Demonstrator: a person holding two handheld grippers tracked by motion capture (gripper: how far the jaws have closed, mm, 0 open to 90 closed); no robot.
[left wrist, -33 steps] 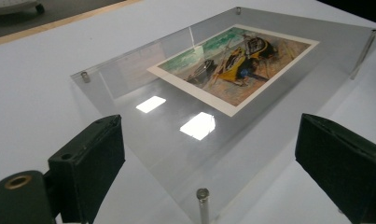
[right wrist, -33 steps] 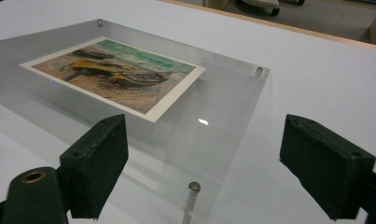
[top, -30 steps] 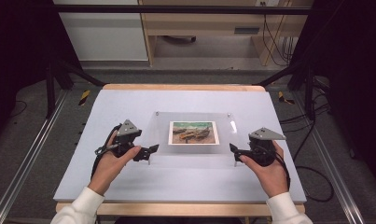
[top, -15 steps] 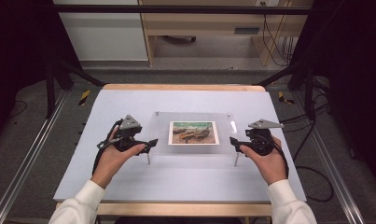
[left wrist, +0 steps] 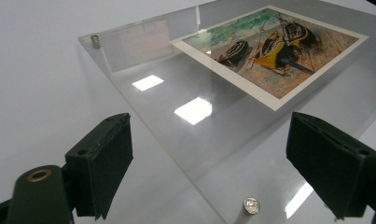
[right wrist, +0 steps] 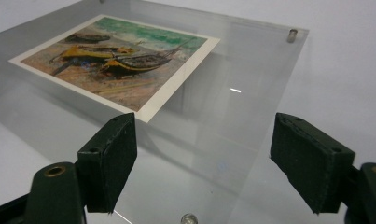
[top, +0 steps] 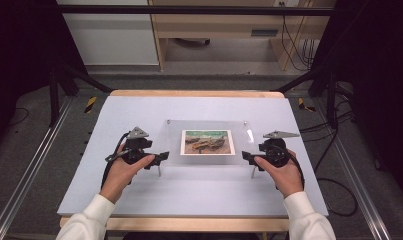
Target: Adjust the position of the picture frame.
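A clear acrylic sheet (top: 207, 165) on short metal posts lies at the middle of the white table (top: 139, 115), with a painting print of boats (top: 207, 142) under it. My left gripper (top: 161, 157) is at the sheet's near left corner and my right gripper (top: 246, 157) at its near right corner. In the left gripper view the left gripper (left wrist: 218, 172) is open, its pads either side of the sheet's corner and a post (left wrist: 251, 206) without pressing. The right gripper (right wrist: 209, 163) is likewise open around its corner and post (right wrist: 189, 218). Both pairs of jaws have just been opening.
The table has a wooden front edge (top: 189, 224). Metal rails (top: 29, 175) run along both sides, and cables (top: 339, 175) trail on the floor at the right. A wooden desk (top: 219, 25) stands beyond the far edge.
The right gripper has shifted a little forward and inward toward the sheet's near right corner. The left hand has hardly moved. The sheet and print lie as before.
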